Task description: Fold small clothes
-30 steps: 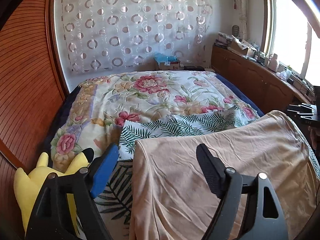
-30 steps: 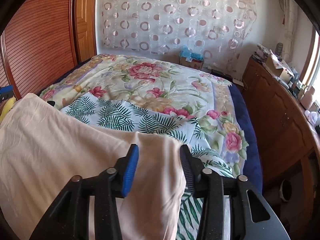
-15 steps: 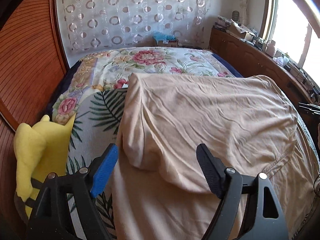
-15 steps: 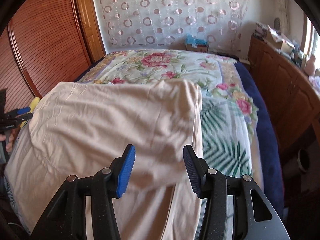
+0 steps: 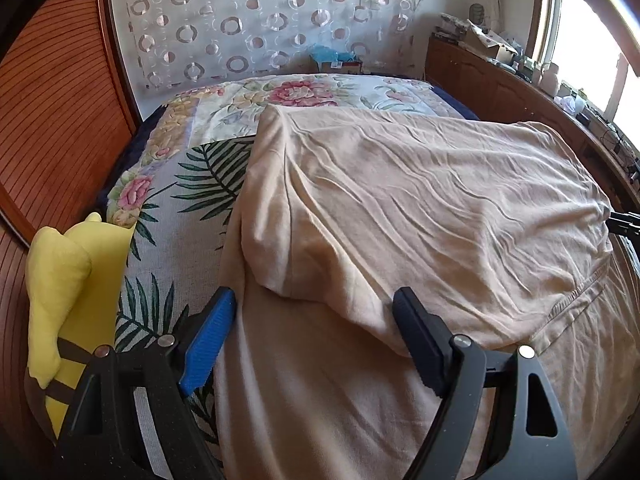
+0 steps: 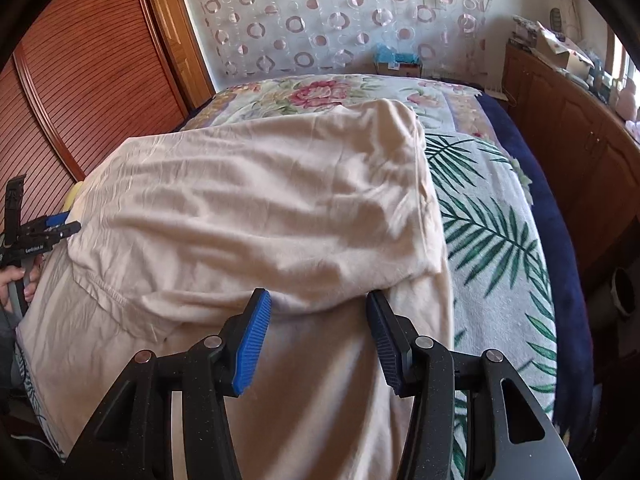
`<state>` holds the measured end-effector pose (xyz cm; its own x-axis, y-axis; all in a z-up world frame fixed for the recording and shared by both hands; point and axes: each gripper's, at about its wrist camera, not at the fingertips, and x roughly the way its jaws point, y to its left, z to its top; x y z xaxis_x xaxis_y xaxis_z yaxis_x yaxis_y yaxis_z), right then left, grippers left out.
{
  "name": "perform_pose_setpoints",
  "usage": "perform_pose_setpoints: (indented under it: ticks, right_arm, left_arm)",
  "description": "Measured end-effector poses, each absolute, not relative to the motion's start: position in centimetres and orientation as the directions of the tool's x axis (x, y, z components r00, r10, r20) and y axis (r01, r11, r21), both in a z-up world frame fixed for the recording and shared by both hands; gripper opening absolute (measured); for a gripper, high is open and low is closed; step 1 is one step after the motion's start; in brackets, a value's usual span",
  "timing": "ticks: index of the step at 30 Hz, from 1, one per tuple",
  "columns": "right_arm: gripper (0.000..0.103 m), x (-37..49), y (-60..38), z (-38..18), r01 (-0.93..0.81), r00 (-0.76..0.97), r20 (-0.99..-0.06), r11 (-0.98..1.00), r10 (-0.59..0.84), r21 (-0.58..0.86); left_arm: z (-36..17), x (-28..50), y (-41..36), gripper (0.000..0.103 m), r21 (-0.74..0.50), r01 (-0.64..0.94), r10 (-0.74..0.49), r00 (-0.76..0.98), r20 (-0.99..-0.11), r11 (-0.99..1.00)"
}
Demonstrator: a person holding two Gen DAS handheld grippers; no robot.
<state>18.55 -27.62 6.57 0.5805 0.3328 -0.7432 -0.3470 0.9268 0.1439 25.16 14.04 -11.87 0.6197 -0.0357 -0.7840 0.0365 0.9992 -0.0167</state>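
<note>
Both the left gripper (image 5: 314, 330) and right gripper (image 6: 318, 330) are released; lay the beige garment's (image 5: 420, 208) folded edge flat, pulling toward six o'clock.

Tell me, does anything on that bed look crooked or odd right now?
Mildly. The beige garment has been folded over itself, but the folded-over layer is wrinkled and puffed up, and its near edge sags unevenly instead of lying flat. A yellow plush toy sits at the bed's left edge. Nothing looks spilled or damaged.
</note>
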Motion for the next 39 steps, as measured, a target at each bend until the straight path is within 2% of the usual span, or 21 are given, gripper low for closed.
perform_pose_setpoints:
  ticks: [12, 19, 21, 26, 31, 39]
  right_arm:
    - [0.052, 19.7, -25.1, 4.9, -0.322, 0.641, -0.714, 0.943, 0.281, 0.081]
    - [0.052, 19.4, -25.2, 4.8, -0.323, 0.643, -0.709, 0.942, 0.29, 0.093]
    - [0.052, 19.4, -25.4, 4.9, -0.324, 0.641, -0.709, 0.941, 0.294, 0.097]
    - [0.053, 19.6, -25.5, 4.9, -0.327, 0.641, -0.71, 0.941, 0.293, 0.093]
    - [0.054, 19.7, -25.5, 4.8, -0.329, 0.64, -0.709, 0.939, 0.297, 0.096]
    - [0.054, 19.8, -25.5, 4.8, -0.331, 0.642, -0.711, 0.94, 0.288, 0.082]
  left_arm:
    - [-11.9, 25.2, 14.1, 0.083, -0.016, 0.037, -0.035, 0.62, -0.784, 0.999]
    - [-11.3, 24.5, 14.3, 0.082, -0.038, 0.008, -0.035, 0.628, -0.777, 0.999]
    - [-10.5, 23.9, 14.2, 0.076, -0.06, 0.005, -0.049, 0.647, -0.761, 0.998]
    - [-8.8, 23.1, 13.9, 0.052, -0.1, 0.011, -0.081, 0.678, -0.731, 0.995]
    - [-9.4, 24.1, 13.7, 0.038, -0.101, 0.003, -0.078, 0.656, -0.75, 0.995]
    - [-11.2, 25.8, 15.5, 0.037, -0.147, -0.057, -0.082, 0.61, -0.788, 0.988]
